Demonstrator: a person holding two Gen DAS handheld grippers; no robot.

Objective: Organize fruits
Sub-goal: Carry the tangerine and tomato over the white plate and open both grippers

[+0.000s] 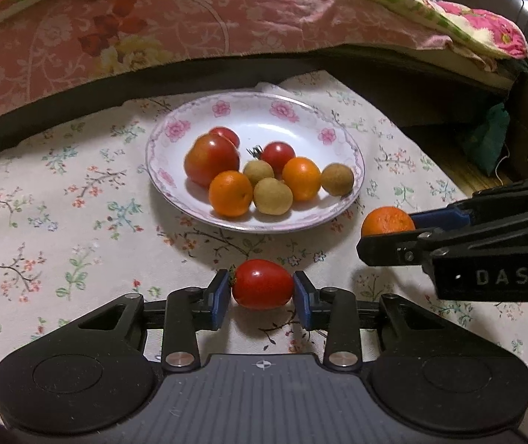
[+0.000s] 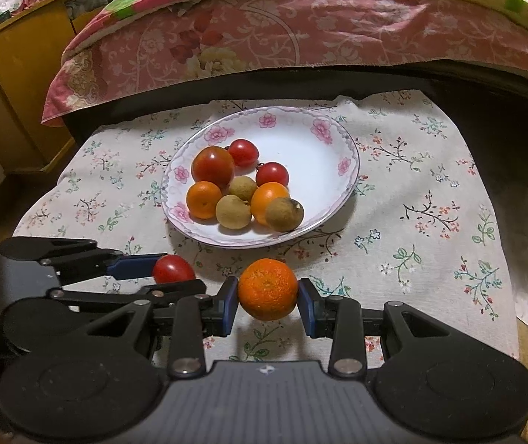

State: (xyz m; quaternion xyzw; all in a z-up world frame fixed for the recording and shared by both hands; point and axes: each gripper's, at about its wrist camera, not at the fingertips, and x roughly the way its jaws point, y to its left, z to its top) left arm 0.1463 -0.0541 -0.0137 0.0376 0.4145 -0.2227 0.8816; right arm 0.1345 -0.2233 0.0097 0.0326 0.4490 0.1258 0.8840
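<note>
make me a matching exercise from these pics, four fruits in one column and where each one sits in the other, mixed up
Column 1
1. oval red tomato
2. rough-skinned orange
3. big round tomato
4. brown longan at the end of the row

Column 2
a. on the plate, at its right edge
b. between the left gripper's fingers, off the plate
c. on the plate, left side of the pile
d. between the right gripper's fingers, off the plate

Pairs: 1-b, 2-d, 3-c, 4-a
</note>
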